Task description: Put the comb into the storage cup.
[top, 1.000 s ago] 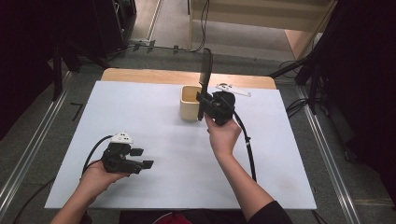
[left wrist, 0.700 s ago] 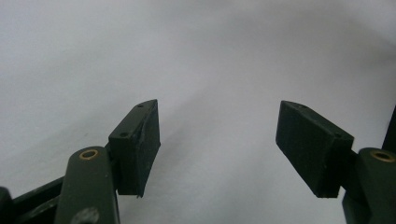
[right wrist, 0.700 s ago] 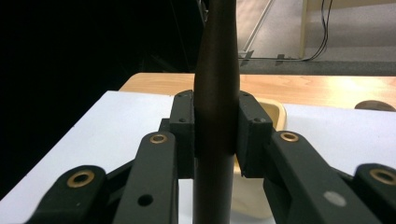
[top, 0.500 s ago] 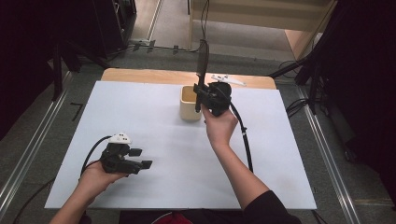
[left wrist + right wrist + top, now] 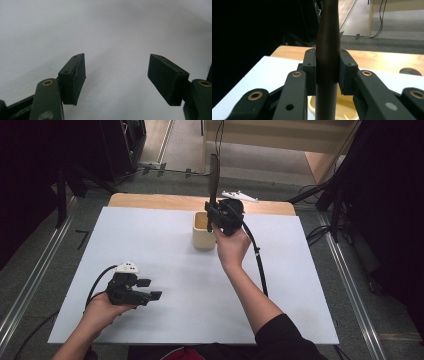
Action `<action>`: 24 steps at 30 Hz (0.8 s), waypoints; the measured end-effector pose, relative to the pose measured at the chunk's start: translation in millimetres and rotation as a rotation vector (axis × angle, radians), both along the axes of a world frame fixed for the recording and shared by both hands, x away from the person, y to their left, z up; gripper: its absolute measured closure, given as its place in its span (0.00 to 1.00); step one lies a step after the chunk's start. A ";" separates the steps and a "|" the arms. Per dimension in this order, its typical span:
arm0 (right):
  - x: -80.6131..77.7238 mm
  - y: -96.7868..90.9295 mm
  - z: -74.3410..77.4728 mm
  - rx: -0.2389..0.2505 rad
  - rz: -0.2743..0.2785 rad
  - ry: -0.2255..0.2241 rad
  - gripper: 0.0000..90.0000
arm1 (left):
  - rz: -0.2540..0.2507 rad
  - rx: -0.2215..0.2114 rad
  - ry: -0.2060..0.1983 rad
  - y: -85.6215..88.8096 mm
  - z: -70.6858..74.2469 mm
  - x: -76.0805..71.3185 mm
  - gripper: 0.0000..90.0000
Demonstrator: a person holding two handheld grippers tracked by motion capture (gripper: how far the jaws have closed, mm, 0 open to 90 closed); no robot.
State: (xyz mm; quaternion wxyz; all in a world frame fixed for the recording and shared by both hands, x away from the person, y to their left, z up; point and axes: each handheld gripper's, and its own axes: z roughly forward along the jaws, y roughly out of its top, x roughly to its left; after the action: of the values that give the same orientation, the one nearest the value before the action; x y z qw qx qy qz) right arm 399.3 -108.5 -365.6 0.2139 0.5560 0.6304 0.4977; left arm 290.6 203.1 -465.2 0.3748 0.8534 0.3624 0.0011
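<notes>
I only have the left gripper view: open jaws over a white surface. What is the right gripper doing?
Observer: The right gripper is shut on a dark utensil, held upright.
Operator: Where is that?
Observer: Over a cream cup near the table's far edge.
Operator: Is the utensil in the cup?
Observer: Its lower end points into the cup's mouth; I cannot tell whether it touches the bottom.
</notes>
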 end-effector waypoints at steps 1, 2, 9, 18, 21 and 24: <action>1.5 0.4 1.0 0.000 -0.002 -0.001 0.78 | 0.004 -0.002 0.000 0.3 0.4 0.2 0.35; 3.0 0.8 1.5 -0.003 0.000 -0.003 0.78 | 0.005 -0.005 0.000 0.6 0.7 0.5 0.35; 21.0 1.9 3.6 -0.003 0.001 0.017 0.78 | 0.000 -0.007 0.004 0.5 0.8 -0.1 0.36; 35.5 -0.1 5.7 -0.006 -0.024 0.010 0.78 | 0.013 -0.012 0.002 4.5 1.2 -2.2 0.36; 42.5 0.1 5.4 -0.005 -0.036 0.001 0.78 | 0.016 -0.010 0.000 4.9 1.4 -2.3 0.36; 46.9 1.3 3.5 -0.010 -0.043 -0.001 0.78 | 0.014 -0.004 -0.002 5.4 1.2 -2.8 0.36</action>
State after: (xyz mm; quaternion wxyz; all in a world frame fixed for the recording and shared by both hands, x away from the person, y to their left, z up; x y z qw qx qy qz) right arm 446.1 -107.2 -362.0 0.2275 0.5681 0.6206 0.4903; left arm 287.7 208.5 -464.0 0.3770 0.8500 0.3680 0.0039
